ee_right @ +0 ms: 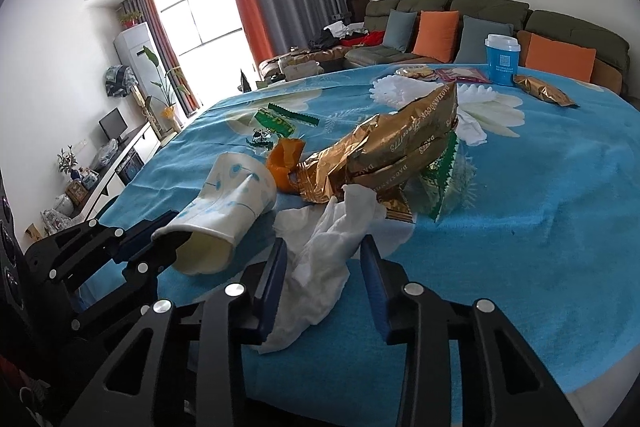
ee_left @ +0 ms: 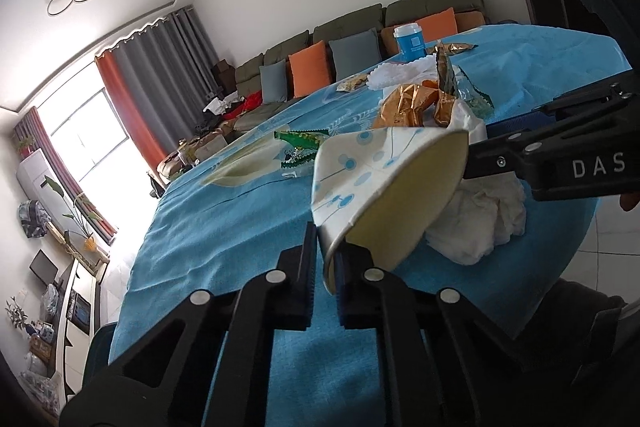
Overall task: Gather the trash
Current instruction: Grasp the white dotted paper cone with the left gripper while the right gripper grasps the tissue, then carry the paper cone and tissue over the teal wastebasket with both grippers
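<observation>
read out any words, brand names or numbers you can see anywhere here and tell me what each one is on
"DAS": white letters on the black right gripper, cut off at the frame edge.
"DAOXIANGCUN" then "1773": printed along the crumpled gold foil snack bag; letters partly creased, so the reading is approximate.
Blue lidded cup: a white square label, too small to read.
Green serrated wrapper: print too blurred to read.

blue-clothed table [ee_right: 520, 211] w/ wrappers [ee_right: 396, 151], tissue [ee_right: 324, 243]

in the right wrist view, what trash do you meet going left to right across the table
paper cup held at its rim by the left claw → orange wrapper → gold snack bag → blue lidded cup → small gold packet
</observation>
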Demonstrator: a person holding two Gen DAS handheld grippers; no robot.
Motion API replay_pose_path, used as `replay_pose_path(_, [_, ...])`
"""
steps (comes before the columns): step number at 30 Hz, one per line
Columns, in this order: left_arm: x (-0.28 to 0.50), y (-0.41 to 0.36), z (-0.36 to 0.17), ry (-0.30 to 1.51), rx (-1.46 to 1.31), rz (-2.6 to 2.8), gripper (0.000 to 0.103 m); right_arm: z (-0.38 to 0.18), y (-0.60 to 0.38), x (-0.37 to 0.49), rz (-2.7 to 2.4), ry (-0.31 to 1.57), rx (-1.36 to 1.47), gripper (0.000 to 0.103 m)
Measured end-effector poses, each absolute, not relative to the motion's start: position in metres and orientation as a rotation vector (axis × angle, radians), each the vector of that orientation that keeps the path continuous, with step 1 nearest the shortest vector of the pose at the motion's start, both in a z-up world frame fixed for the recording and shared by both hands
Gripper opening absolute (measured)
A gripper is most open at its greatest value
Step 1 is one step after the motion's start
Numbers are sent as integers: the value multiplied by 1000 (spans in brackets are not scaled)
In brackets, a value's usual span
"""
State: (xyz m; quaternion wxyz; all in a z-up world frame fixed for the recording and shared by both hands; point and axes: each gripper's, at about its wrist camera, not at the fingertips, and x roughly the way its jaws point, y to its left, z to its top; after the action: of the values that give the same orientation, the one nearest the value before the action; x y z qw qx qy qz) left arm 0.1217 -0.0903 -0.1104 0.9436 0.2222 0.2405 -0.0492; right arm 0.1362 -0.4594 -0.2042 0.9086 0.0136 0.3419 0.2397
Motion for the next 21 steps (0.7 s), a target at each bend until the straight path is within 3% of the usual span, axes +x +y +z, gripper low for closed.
replay_pose_path(5, [120, -83, -107, 482, 416, -104, 3, -200, -456, 133, 504, 696, 13, 8])
replay_pose_path(21, [114, -16, -67, 460, 59, -63, 3, -160, -433, 120, 603, 565, -30, 5])
